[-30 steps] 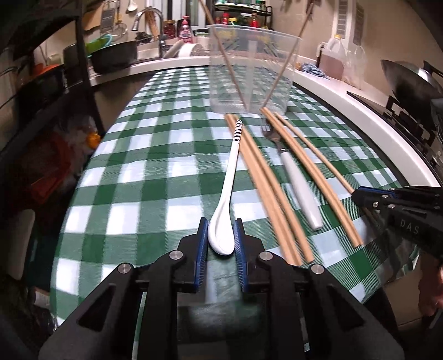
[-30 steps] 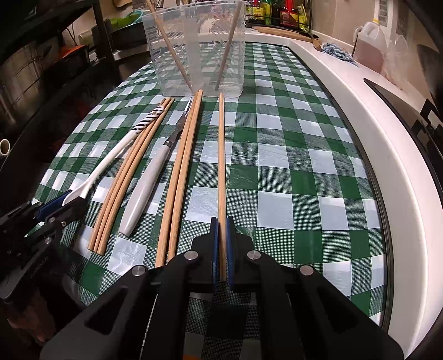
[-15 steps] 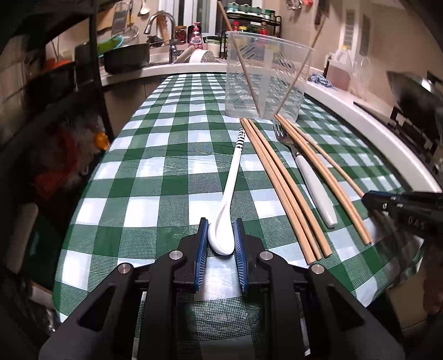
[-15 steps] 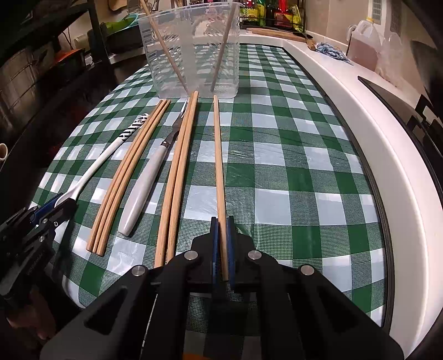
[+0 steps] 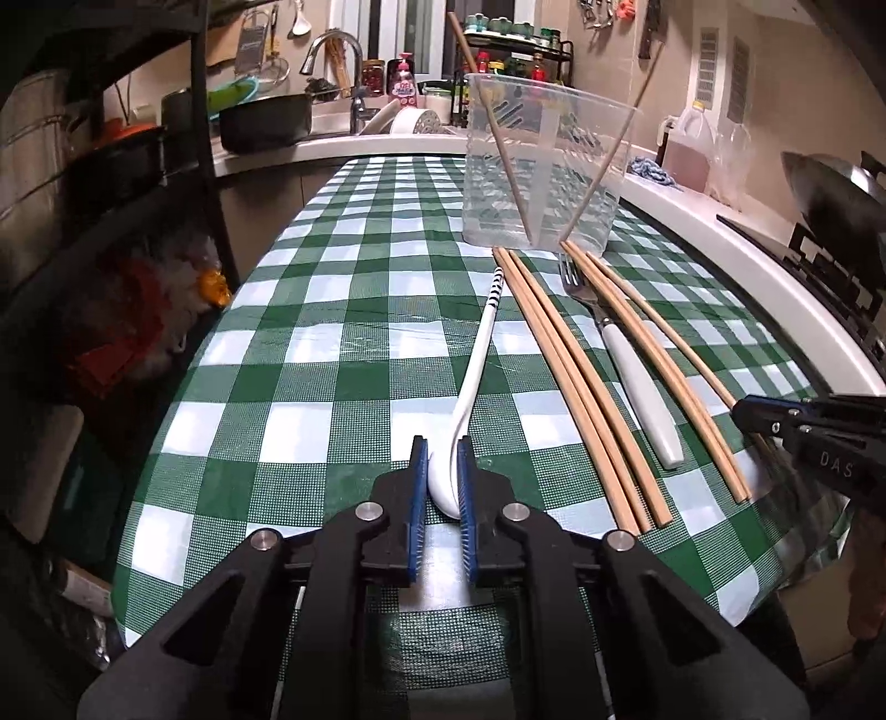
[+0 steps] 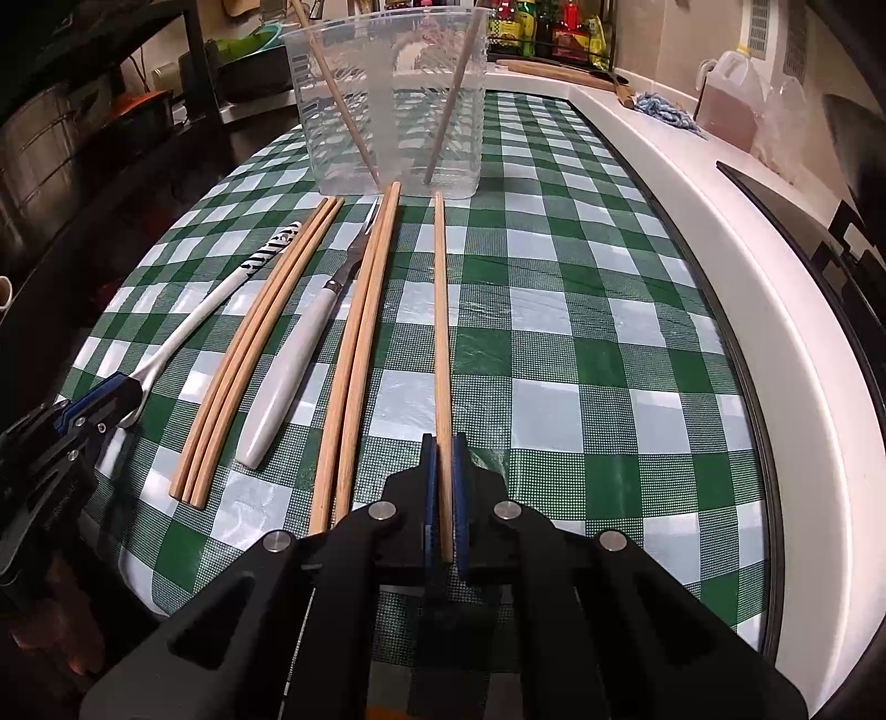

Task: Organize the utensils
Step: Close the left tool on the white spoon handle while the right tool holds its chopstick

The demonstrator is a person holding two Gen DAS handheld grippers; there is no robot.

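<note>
Chopsticks [image 5: 570, 382] and a fork [image 5: 637, 376] flank the spoon [image 5: 470, 382], handle toward the tub [image 5: 545, 171]; left gripper [image 5: 443, 479] closing on its bowl, right gripper [image 6: 441, 498] pinching a chopstick [image 6: 441, 332].

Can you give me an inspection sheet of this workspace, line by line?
Surface: green checked tablecloth, flat.
Job's things: clear container holding two sticks; white spoon, fork, chopsticks lying in a row before it.
Clutter: jug and blue cloth on the counter.
Grippers: left claw closing on the spoon's bowl, pads touching it; right claw shut on a single chopstick.
Cables: nothing seen.
Surroundings: sink faucet, dark shelving at left, wok at right.
</note>
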